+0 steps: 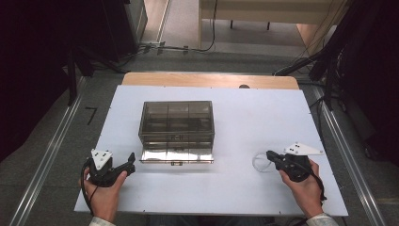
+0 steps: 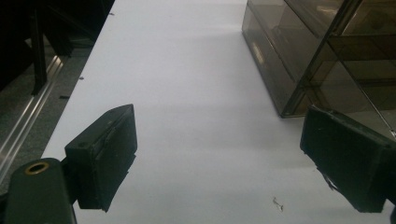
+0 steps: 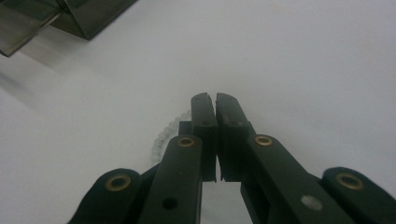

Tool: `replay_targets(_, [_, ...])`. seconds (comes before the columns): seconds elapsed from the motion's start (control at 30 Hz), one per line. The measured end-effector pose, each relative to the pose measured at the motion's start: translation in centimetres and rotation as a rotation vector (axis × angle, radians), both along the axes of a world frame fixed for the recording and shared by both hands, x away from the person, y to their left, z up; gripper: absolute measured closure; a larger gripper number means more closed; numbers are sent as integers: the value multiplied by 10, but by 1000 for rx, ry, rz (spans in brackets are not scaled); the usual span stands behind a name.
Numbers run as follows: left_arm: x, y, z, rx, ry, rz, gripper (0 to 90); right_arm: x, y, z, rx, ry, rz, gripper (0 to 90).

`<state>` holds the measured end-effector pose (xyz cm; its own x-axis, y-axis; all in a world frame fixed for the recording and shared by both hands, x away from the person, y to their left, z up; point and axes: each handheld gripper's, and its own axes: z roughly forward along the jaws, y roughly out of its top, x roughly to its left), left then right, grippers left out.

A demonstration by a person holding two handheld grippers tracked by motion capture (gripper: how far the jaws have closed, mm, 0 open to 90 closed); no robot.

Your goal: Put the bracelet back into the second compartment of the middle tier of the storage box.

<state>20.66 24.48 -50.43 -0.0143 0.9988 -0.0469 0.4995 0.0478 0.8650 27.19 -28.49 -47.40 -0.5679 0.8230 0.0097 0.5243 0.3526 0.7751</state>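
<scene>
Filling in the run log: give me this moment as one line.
left claw: open, beside organizer box | right claw: shut on clear bracelet | box drawer ajar | table

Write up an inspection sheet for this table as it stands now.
Surface: white board on a wooden table, a few tiny specks.
Job's things: smoky clear drawer box; clear beaded ring by the right gripper.
Clutter: nothing seen.
Grippers: left gripper open beside the box; right gripper shut, jaws together, ring partly behind them; whether it grips the ring can't be told.
Cables: one trails from each gripper; more on the floor beyond.
Surroundings: grey floor, metal rails, dark stands.
</scene>
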Motion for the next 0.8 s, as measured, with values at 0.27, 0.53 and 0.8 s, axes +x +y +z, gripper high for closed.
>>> replay_targets(0.27, [0,0,0,-1,-4,-1,118,-4,4,9,35,-24,16,851])
replay_targets(0.53, [-1,0,1,1,-4,0,118,-6,10,14,54,-42,31,851])
replay_targets(0.8, [-1,0,0,0,-3,-2,118,-6,22,18,66,-54,58,852])
